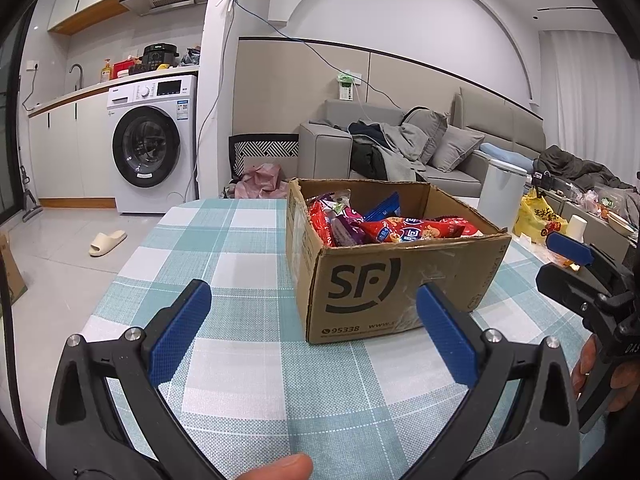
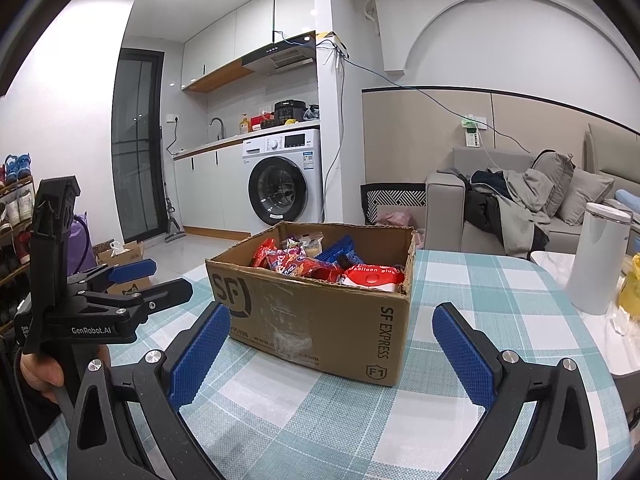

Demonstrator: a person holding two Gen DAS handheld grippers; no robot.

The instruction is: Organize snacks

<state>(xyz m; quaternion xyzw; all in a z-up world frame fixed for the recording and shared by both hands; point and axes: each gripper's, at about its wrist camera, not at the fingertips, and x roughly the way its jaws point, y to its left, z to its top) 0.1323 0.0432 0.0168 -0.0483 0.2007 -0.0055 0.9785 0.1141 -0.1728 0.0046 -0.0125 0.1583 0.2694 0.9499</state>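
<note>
An open cardboard SF box (image 1: 400, 280) stands on the checked tablecloth; it also shows in the right wrist view (image 2: 320, 320). It holds several snack packets (image 1: 384, 224), red, purple and blue, also seen in the right wrist view (image 2: 304, 260). My left gripper (image 1: 312, 320) is open and empty, low over the cloth just in front of the box's left corner. My right gripper (image 2: 332, 340) is open and empty in front of the box's near corner. Each gripper shows in the other's view, the right (image 1: 576, 256) and the left (image 2: 148, 280).
The table (image 1: 224, 240) carries a blue-and-white checked cloth. A white canister (image 2: 598, 260) and a yellow bag (image 2: 632, 288) stand to the right of the table. A washing machine (image 1: 154, 144) and a sofa (image 1: 440, 148) lie beyond.
</note>
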